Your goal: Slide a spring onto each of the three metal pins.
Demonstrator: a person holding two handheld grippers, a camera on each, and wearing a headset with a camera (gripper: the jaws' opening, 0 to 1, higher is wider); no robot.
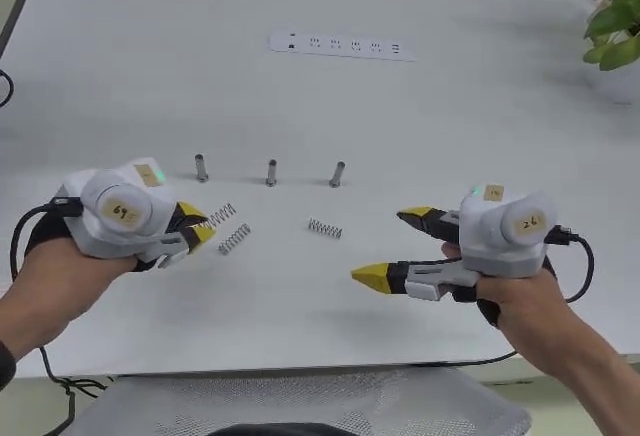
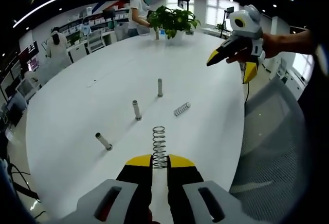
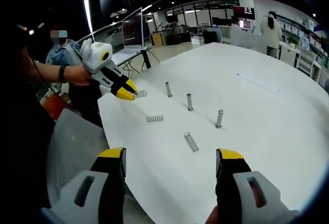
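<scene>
The left gripper [image 1: 197, 228], a white housing with black jaws tipped in yellow, sat low in the person's left hand [image 1: 55, 274]. It pointed rightward, closer to the person than the middle pin [image 1: 271, 172] and to the left of it. Its jaws were pinched together on one end of a small coiled wire spring, the held spring [image 1: 221, 215], which stuck out past the tips toward the middle pin. In the left gripper view the left gripper [image 2: 159, 160] clamped the held spring [image 2: 159, 143] with the coil running straight ahead.

The right gripper [image 1: 390, 246], of the same make, lay in the right hand [image 1: 515, 301], closer to the person than the middle pin and well to its right. It pointed leftward with its jaws spread wide and nothing between them. The right gripper view showed the right gripper [image 2: 232, 54] [image 3: 171, 155] with its yellow tips far apart.

Three short grey metal pins stood upright in a row on the white tabletop [image 1: 450, 126]: the left pin [image 1: 201, 167], the middle pin and the right pin [image 1: 337, 174]. There were three springs. Besides the held one, a second spring [image 1: 234, 238] lay flat just left of the middle pin and closer to the person, and a third spring [image 1: 324, 228] lay flat just right of it. No spring touched a pin.

Beyond the middle pin lay a white power strip [image 1: 342, 46], and far to its right stood a green leafy plant [image 1: 615, 11].

Each gripper carried a round tan sticker, [image 1: 122, 212] and [image 1: 528, 223], with handwritten marks too small to read.
</scene>
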